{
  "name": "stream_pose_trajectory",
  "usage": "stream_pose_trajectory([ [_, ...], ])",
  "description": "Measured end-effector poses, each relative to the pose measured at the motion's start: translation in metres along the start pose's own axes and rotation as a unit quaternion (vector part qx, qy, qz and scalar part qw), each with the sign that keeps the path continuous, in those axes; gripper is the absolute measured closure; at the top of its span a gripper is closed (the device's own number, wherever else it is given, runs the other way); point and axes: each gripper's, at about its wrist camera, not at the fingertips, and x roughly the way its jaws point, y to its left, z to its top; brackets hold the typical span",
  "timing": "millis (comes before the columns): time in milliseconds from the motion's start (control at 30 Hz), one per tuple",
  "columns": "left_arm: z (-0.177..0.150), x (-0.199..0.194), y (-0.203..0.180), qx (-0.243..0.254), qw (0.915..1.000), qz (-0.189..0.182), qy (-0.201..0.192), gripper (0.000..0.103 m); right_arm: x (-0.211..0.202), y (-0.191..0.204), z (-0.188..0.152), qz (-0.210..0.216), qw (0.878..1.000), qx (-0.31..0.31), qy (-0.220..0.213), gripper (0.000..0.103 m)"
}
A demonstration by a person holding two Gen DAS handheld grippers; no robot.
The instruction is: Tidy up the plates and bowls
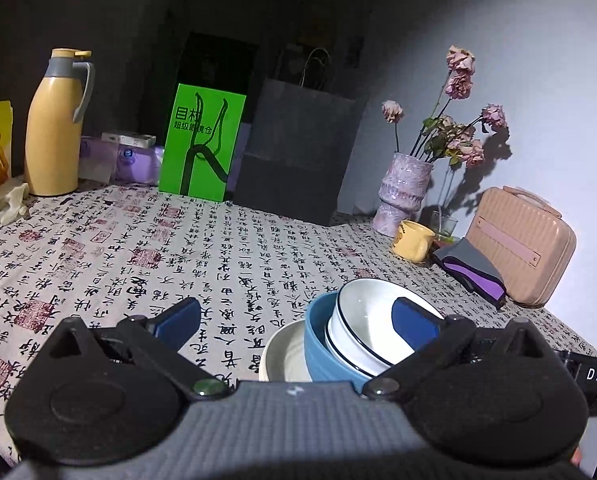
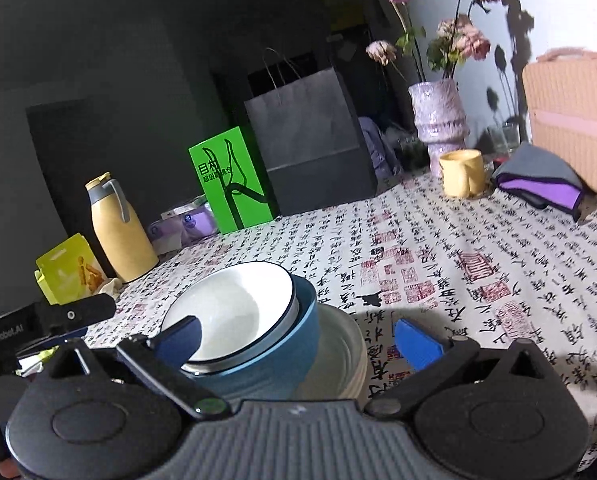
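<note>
White bowl [image 1: 372, 330] is seen nested in the blue bowl [image 1: 318, 350], which sits tilted in a pale plate [image 1: 282, 354] on the calligraphy-print tablecloth [image 1: 138, 248] — the stack lies near the table's front edge. Left gripper [image 1: 298, 318] is spread wide, nothing pinched. Right gripper [image 2: 298, 338] is likewise spread wide, nothing pressed between its pads; the stack is seen between them. A yellow mug [image 2: 460, 172] is noted well apart.

Both wrist cameras look forward, tilted slightly down, low and close over the desk [image 1: 138, 240]; both share the nested bowls [image 1: 362, 332] and the back wall.
</note>
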Motion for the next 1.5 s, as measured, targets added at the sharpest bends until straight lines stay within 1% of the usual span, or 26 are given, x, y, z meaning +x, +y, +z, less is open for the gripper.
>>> stream_pose_trajectory([
  [300,-0.018,-0.029,-0.013,0.029,0.9992,0.006,-0.026,0.000,-0.023,0.017,-0.013,-0.006,0.999,-0.038,-0.014,0.000],
  [533,-0.032,-0.044,-0.015,0.042,0.9985,0.010,-0.033,0.000,-0.037,0.024,-0.025,-0.012,0.998,-0.054,-0.022,0.000],
  [833,-0.047,-0.064,-0.015,0.052,0.9977,0.010,-0.042,0.000,-0.053,0.025,-0.036,-0.013,0.998,-0.060,-0.023,0.000],
  [1267,-0.067,-0.091,-0.016,0.066,0.9966,0.020,-0.046,0.000,-0.075,0.027,-0.053,-0.005,0.997,-0.075,-0.022,0.000],
  [1500,-0.077,-0.093,-0.011,0.068,0.9969,0.019,-0.035,0.000,-0.075,0.026,-0.059,-0.009,0.997,-0.076,-0.015,0.000],
])
